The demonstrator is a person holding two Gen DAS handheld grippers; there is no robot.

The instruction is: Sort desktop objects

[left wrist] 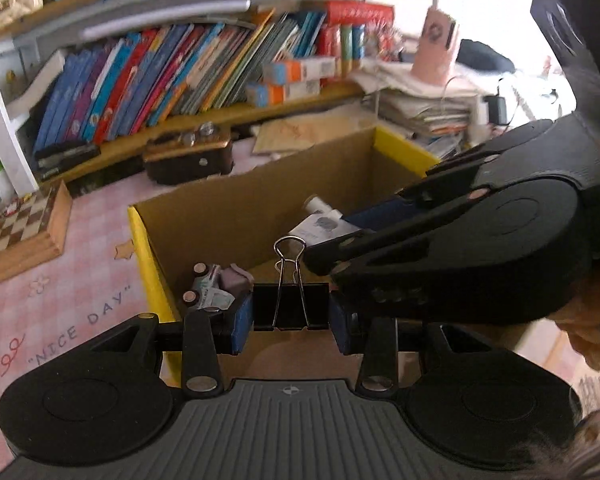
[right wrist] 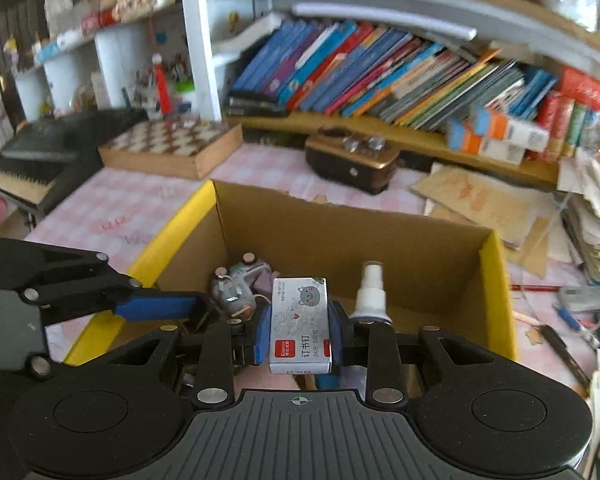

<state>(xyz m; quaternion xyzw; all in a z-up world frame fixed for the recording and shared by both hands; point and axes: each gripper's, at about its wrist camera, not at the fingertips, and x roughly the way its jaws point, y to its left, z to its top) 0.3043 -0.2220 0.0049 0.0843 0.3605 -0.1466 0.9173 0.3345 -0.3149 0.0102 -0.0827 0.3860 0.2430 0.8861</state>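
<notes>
Your pink checked tablecloth [left wrist: 60,280] fills the lower left of the left wrist view, and the bookshelf [right wrist: 380,80] spans the upper part of the right wrist view. The open cardboard box [right wrist: 340,216] with yellow edges sits mid-frame in both views. A wooden chessboard [right wrist: 172,144] lies to the upper left of the box, and a brown box with knobs [right wrist: 352,160] behind it.

Your left gripper [left wrist: 290,320] is clamped on a black binder clip [left wrist: 290,306], held low in the frame over the box's near edge, wire handles upright. Your right gripper [right wrist: 300,332] is clamped on a small staple box [right wrist: 300,324], held above the box interior.

Inside the box lie a toy car [left wrist: 206,288] at lower left and a white spray bottle [right wrist: 370,292], just right of the staple box.
</notes>
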